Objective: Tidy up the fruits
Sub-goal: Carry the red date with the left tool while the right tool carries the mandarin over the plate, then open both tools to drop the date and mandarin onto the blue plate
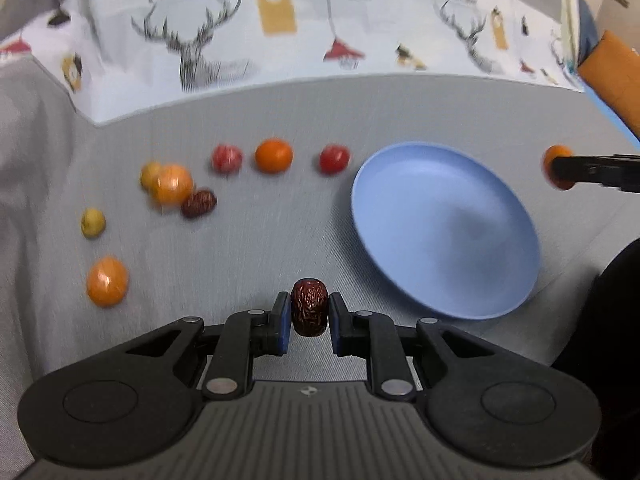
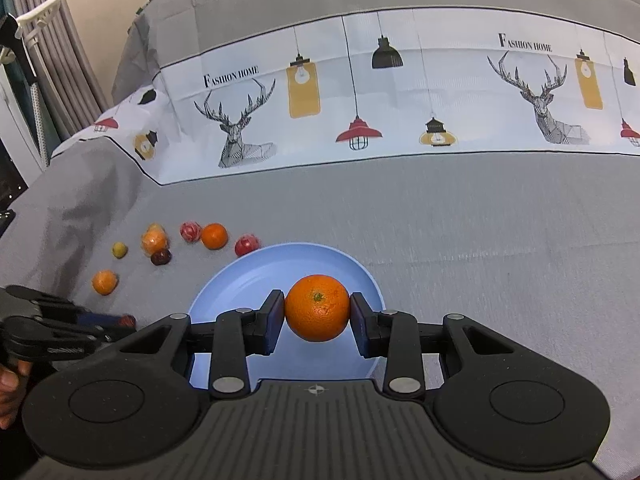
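My left gripper (image 1: 309, 314) is shut on a wrinkled dark red date (image 1: 309, 304), held above the grey cloth just left of the blue plate (image 1: 460, 264). My right gripper (image 2: 318, 312) is shut on an orange (image 2: 317, 307), held over the blue plate (image 2: 248, 280). That orange also shows at the right edge of the left wrist view (image 1: 554, 160). The left gripper shows at the lower left of the right wrist view (image 2: 120, 322). Several loose fruits lie left of the plate: oranges (image 1: 273, 155), red fruits (image 1: 334, 159), another date (image 1: 199, 203), a small green fruit (image 1: 93, 223).
A grey cloth (image 2: 480, 220) with a printed deer-and-lamp band (image 2: 360, 92) covers the surface. An orange box (image 1: 612, 76) stands at the far right. Curtains and a white rack (image 2: 36, 40) stand at the far left.
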A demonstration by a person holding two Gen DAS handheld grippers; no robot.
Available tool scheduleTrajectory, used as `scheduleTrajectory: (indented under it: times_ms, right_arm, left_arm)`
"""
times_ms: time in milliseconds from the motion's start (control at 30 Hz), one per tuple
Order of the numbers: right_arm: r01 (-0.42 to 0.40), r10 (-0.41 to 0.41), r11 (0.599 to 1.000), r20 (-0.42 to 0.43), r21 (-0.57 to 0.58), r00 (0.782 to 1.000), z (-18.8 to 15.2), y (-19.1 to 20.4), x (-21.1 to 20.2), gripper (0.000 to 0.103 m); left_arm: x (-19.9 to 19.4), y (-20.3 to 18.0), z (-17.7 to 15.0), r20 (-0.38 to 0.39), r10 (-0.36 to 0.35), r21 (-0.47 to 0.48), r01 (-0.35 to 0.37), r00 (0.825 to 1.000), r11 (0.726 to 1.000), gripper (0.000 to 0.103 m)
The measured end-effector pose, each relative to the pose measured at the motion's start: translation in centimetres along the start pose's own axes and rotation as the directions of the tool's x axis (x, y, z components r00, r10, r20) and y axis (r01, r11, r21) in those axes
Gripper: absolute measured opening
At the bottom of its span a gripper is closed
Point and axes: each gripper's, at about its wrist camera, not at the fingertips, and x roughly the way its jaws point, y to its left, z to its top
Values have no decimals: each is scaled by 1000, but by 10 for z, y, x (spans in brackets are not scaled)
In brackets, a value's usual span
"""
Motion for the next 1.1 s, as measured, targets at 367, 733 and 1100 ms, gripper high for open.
scheduleTrajectory:
  times_ms: [367,733,1100]
  right_arm:
    - [3,-3,1000,-45,-2,999,-1,0,8,37]
    - [-16,15,1000,-72,-16,997,-2,3,13,37]
    - [-28,26,999,-67,-18,997,-1,3,13,37]
  left_arm:
    - [-1,-44,12,40,-113,-49,115,993,992,21]
    - [6,-101,34,27,-148,33,147,989,989,21]
    - [12,-98,41,8,-140,9,140,990,990,21]
